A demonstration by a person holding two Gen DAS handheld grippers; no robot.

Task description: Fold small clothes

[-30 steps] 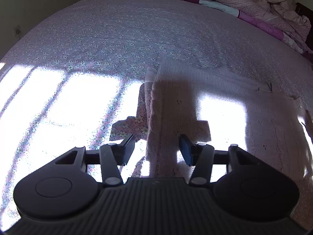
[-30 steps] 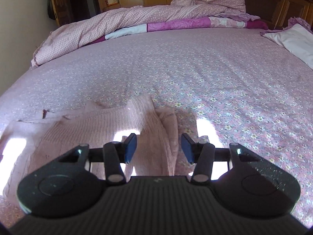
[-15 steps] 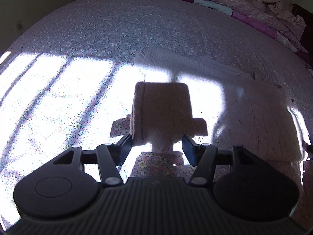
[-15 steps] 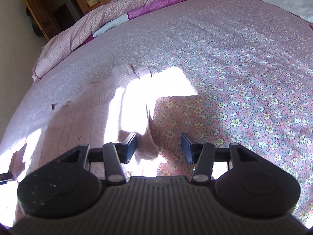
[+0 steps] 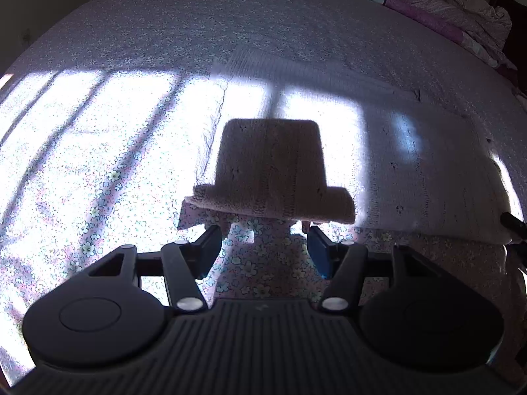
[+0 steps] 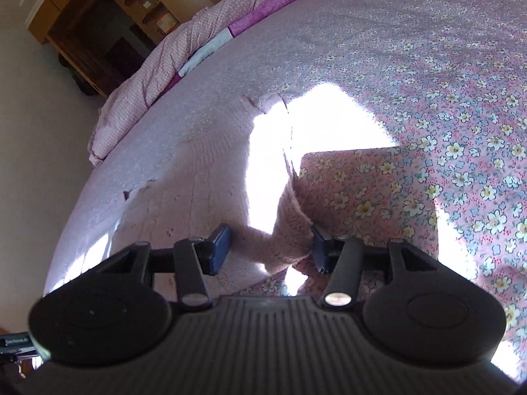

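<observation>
Left wrist view: left gripper (image 5: 263,247) spread wide, gripping nothing. Pink knit sweater (image 5: 411,177) lies flat on the floral bedsheet (image 5: 98,171); its sleeve (image 5: 270,177) sits just ahead of the fingertips, in shadow.

Right wrist view: right gripper (image 6: 270,247) wide apart. Sweater sleeve end (image 6: 283,230) lies between the fingers, touching the right one, not pinched. Rumpled quilt (image 6: 158,65) along the far bed edge.

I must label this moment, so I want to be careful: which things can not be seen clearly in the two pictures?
- Left wrist view: the pink knit garment is washed out by sun glare and dark in shadow, so its fold lines are unclear.
- Left wrist view: whether the left gripper touches the cloth is not decidable.
- Right wrist view: the sleeve between the right gripper fingers; contact unclear.
</observation>
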